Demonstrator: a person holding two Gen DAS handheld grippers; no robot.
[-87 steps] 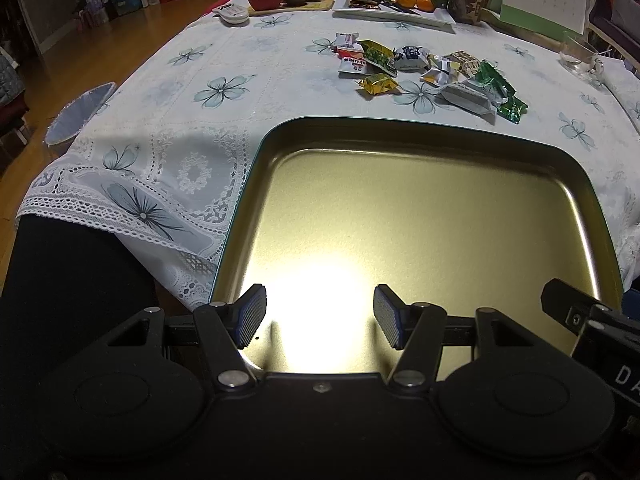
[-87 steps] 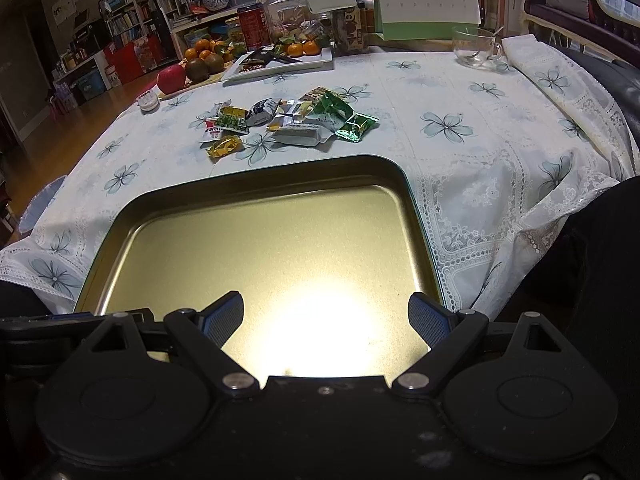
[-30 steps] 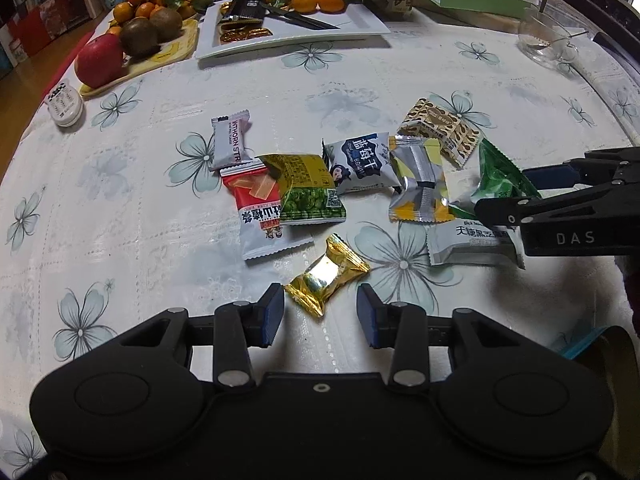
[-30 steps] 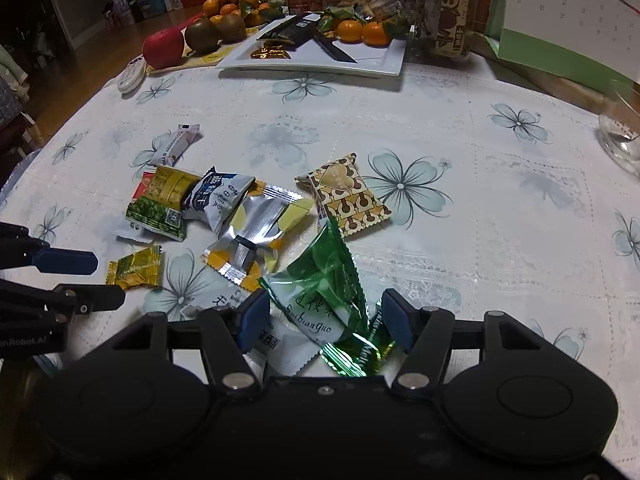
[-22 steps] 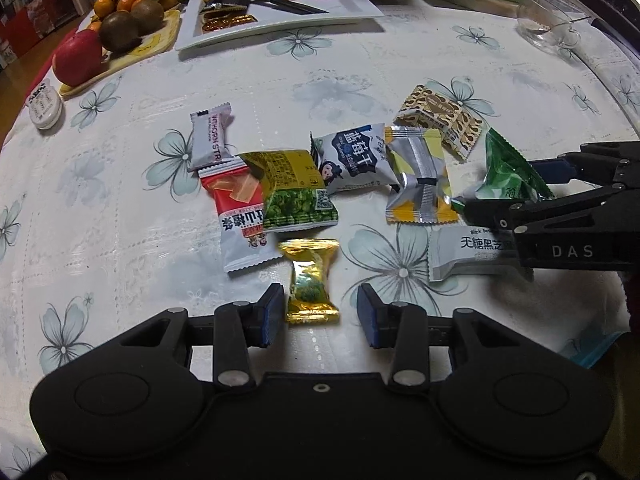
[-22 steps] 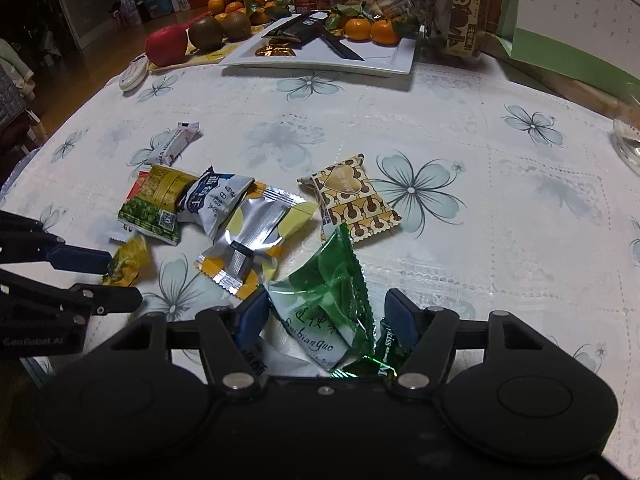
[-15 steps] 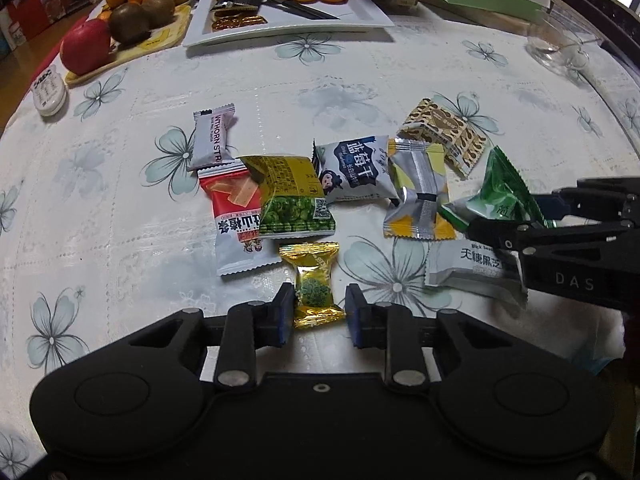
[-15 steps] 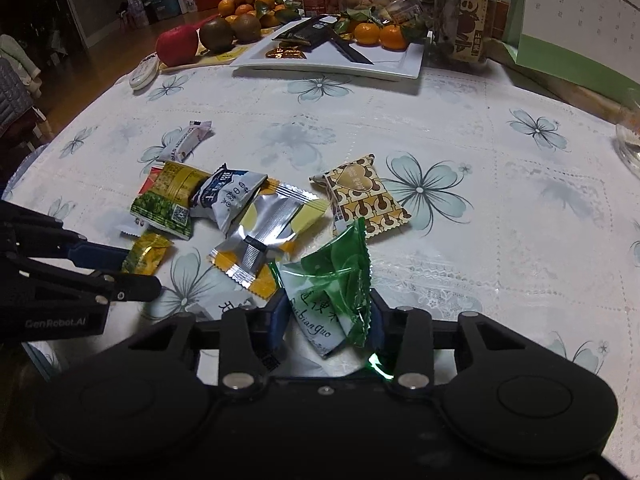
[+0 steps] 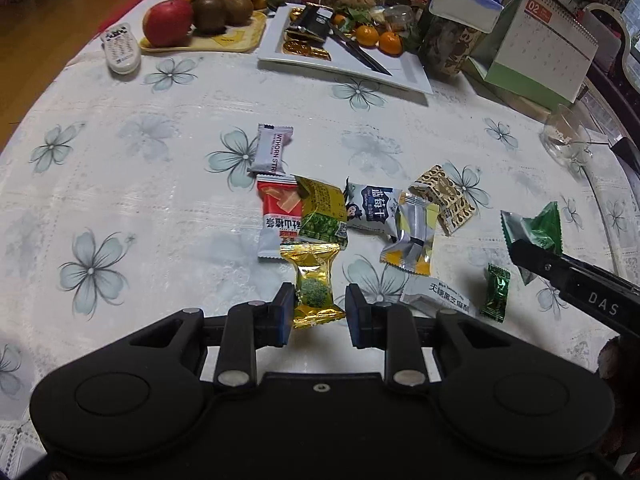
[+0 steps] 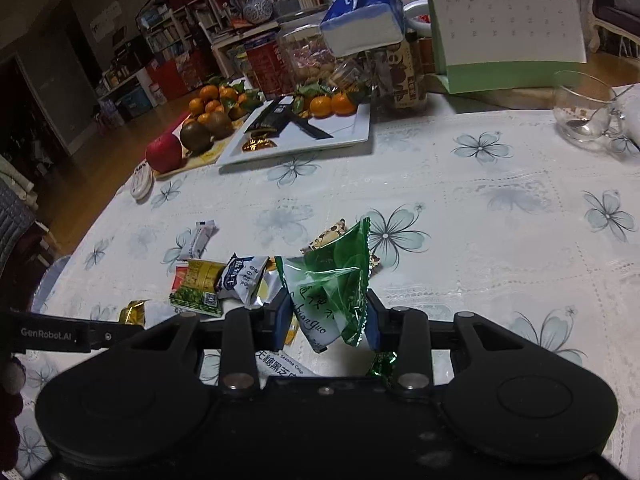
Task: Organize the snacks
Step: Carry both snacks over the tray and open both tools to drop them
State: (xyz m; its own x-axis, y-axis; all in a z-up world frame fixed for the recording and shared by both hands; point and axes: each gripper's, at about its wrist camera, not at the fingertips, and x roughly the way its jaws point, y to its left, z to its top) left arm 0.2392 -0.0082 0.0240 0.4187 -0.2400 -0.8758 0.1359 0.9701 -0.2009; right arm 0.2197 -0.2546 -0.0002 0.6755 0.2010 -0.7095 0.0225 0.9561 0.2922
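Observation:
Wrapped snacks lie in a loose pile on the flowered tablecloth. My left gripper is shut on a gold packet, held just above the cloth in front of the pile. My right gripper is shut on a green packet, lifted clear of the table; the left wrist view shows that green packet at the right. Left lying are a red-and-white packet, a yellow-green one, a blue-white one, a silver-yellow one, a brown patterned one, a grey bar, a white sesame packet and a small green candy.
At the back stand a white plate with oranges and a knife, a fruit tray with an apple, a jar under a tissue box and a desk calendar. A glass cup sits far right, a white remote far left.
Both grippers closed, the left on the gold packet and the right on the green packet, then rose with them off the cloth. A small green candy now shows beneath.

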